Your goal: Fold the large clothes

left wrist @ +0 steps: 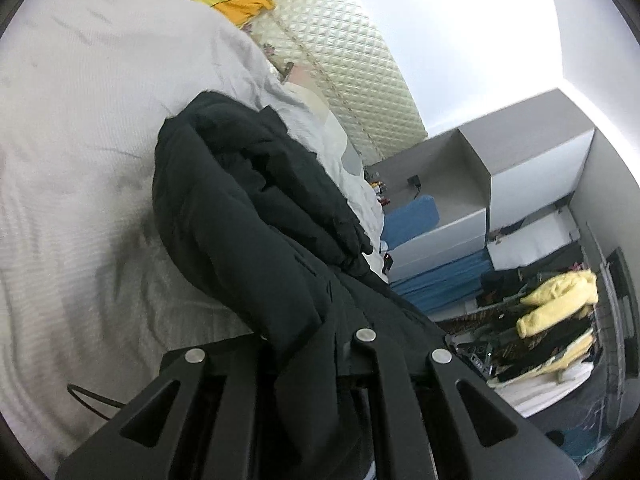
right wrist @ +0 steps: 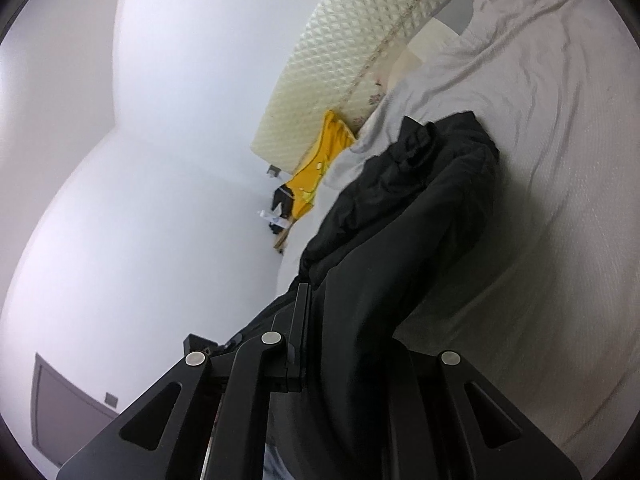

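no readable text, labels, brands or numbers anywhere; both views blurred, fisheye-warped

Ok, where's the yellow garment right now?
The yellow garment lies at the bed's far edge against the quilted headboard, left of the black coat in the right wrist view, top-left in the left.

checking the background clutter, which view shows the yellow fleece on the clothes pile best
The left wrist view. The yellow fleece lies in plain sight there on a heap of clothes at the right edge, past the black coat. The right wrist view does not show it at all; it faces the bed and a bare wall.
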The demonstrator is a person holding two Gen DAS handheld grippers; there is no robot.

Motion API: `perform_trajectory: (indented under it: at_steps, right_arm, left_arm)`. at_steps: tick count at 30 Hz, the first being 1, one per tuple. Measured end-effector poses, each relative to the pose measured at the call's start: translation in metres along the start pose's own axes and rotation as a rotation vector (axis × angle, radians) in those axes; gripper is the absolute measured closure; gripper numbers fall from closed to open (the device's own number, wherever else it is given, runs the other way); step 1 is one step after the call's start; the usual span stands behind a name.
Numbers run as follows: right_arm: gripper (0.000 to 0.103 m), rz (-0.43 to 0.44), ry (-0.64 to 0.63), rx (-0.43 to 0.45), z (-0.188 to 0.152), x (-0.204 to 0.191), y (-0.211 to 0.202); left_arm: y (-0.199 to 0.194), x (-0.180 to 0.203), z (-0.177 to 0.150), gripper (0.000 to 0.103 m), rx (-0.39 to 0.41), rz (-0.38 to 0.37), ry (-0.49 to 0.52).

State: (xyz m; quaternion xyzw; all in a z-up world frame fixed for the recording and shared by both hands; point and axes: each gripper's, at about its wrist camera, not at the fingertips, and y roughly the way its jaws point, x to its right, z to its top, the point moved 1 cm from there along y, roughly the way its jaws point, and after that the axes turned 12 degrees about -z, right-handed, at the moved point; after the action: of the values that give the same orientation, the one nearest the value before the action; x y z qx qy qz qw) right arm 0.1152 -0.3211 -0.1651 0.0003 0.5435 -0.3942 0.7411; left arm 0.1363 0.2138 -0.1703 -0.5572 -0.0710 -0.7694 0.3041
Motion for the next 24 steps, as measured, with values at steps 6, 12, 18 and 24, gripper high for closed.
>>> perform_trajectory:
  at_steps: [6, 12, 18, 24]
  right_arm:
    - [0.094, 0.048, -0.041, 0.005, -0.038, -0.021, -0.044]
    - [0.094, 0.057, -0.060, -0.004, -0.077, -0.034, -0.085]
    - [0.093, 0.039, -0.025, -0.010, -0.098, -0.035, -0.102]
    - [0.093, 0.038, 0.000, -0.005, -0.075, -0.027, -0.085]
  left_arm:
    - [-0.034, 0.030, -0.017, 0.097, -0.022, 0.028, 0.042]
    - [-0.065, 0.047, -0.041, 0.097, -0.037, 0.045, 0.036]
    - [-0.077, 0.053, -0.052, 0.097, -0.048, 0.057, 0.020]
    - [-0.068, 0.046, -0.032, 0.096, -0.064, 0.078, 0.022]
